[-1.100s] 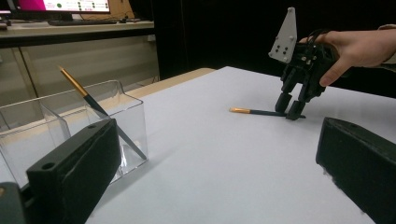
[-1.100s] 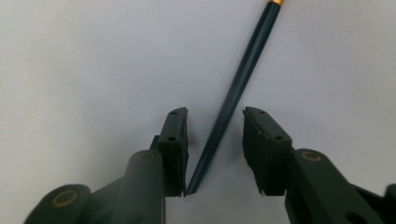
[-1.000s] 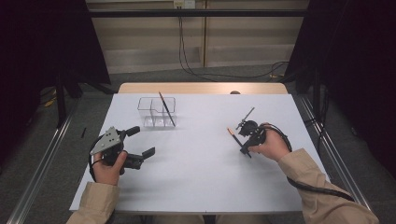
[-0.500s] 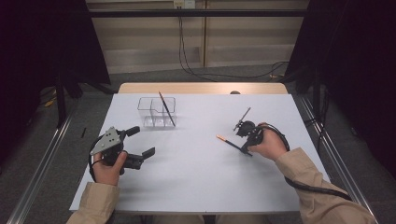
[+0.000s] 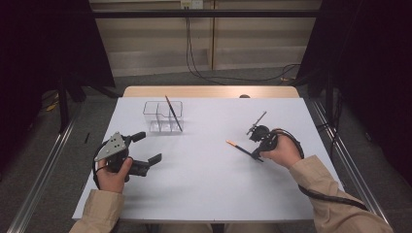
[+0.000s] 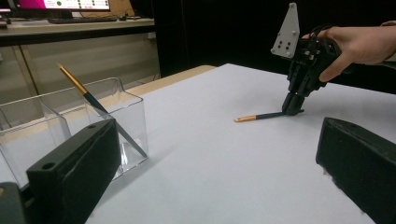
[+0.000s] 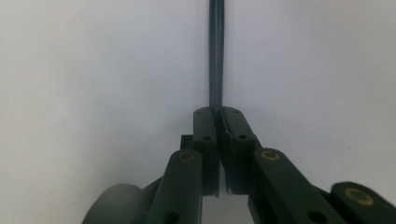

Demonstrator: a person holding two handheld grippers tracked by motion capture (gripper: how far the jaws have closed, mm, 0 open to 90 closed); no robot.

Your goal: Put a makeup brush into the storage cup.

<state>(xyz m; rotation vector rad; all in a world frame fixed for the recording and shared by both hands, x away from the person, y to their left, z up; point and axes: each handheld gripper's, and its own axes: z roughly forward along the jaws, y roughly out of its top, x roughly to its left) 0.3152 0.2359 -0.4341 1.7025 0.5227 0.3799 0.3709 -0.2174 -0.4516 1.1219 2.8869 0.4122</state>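
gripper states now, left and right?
Left gripper: open, holding nothing.
Right gripper: shut on the pencil.

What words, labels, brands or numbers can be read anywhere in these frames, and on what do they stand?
None can be read. In the left gripper view, the monitor at the top left shows a pink band and rows of marks, too small and blurred to read. The pencil, the clear organizer, the right gripper and the table bear no legible text.

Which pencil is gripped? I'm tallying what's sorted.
The pencil on the table, clamped by the right gripper; the other pencil leans in the clear box.
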